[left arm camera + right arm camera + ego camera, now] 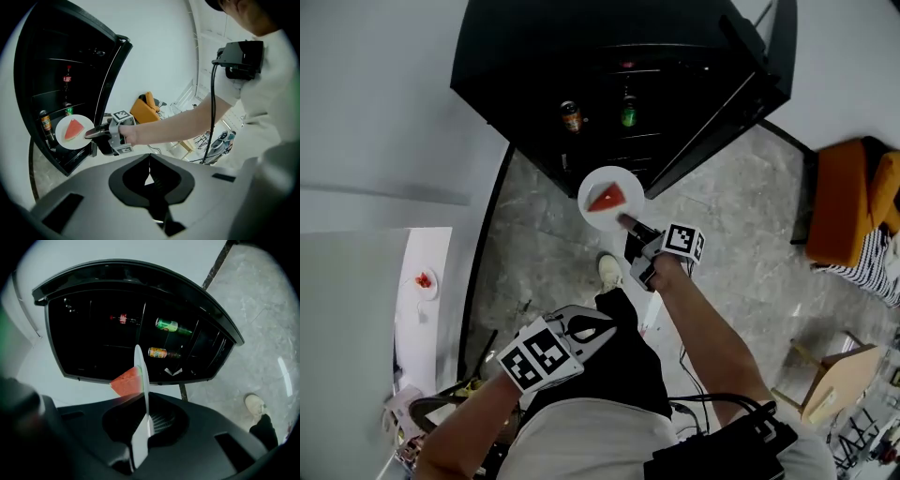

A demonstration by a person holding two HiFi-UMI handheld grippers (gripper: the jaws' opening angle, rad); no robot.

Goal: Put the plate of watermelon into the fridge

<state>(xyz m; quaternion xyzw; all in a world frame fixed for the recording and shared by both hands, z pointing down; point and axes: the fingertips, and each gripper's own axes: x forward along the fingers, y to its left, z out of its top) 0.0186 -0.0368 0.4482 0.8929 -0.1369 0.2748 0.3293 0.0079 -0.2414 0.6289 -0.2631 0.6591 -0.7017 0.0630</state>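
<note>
The open fridge (534, 56) stands before you. The white plate (594, 180) hangs just in front of its shelves, rim pinched by your right tool (630, 225), watermelon slice (607, 198) on top. Your left tool (596, 330) is pressed together, empty, by your waist.

Fridge (534, 56) top beyond upper edge

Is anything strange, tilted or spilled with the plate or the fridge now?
Nothing stands out. The right gripper is shut on the rim of the plate, the watermelon slice lies on it, and nothing is spilled on the floor. The fridge stands open in front of it.
</note>
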